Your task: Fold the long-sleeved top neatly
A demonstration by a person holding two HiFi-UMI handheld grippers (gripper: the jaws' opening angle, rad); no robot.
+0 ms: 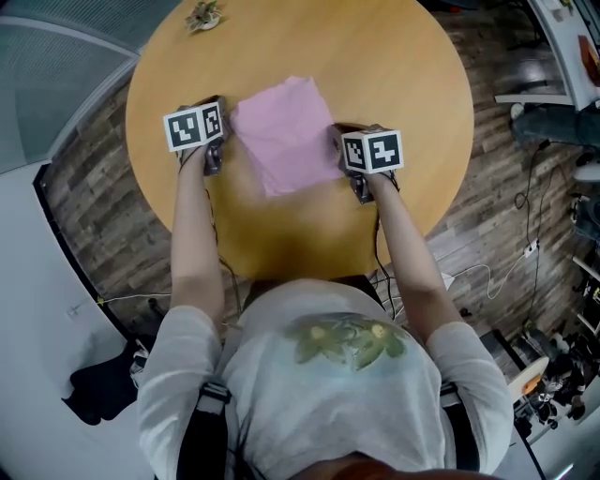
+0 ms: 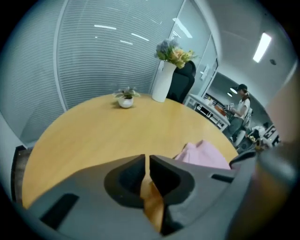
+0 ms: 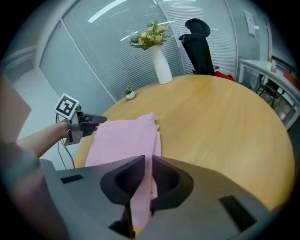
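Note:
A pink long-sleeved top (image 1: 286, 131) lies folded into a rough square in the middle of the round wooden table (image 1: 403, 66). My left gripper (image 1: 221, 141) sits at its left edge, jaws shut with only bare table showing in the slit (image 2: 147, 159); the pink top (image 2: 206, 154) lies just to its right. My right gripper (image 1: 339, 150) is at the cloth's right edge and is shut (image 3: 147, 161) on a strip of the pink top (image 3: 124, 138), which runs down between its pads. The right gripper view also shows the left gripper (image 3: 96, 120) pointing at the cloth's far edge.
A small potted plant (image 1: 203, 14) stands at the table's far rim. A white vase of flowers (image 3: 161, 65) and a black chair (image 3: 199, 47) stand beyond the table. A person (image 2: 241, 101) stands far off by desks. Bare tabletop (image 3: 225, 117) lies right of the cloth.

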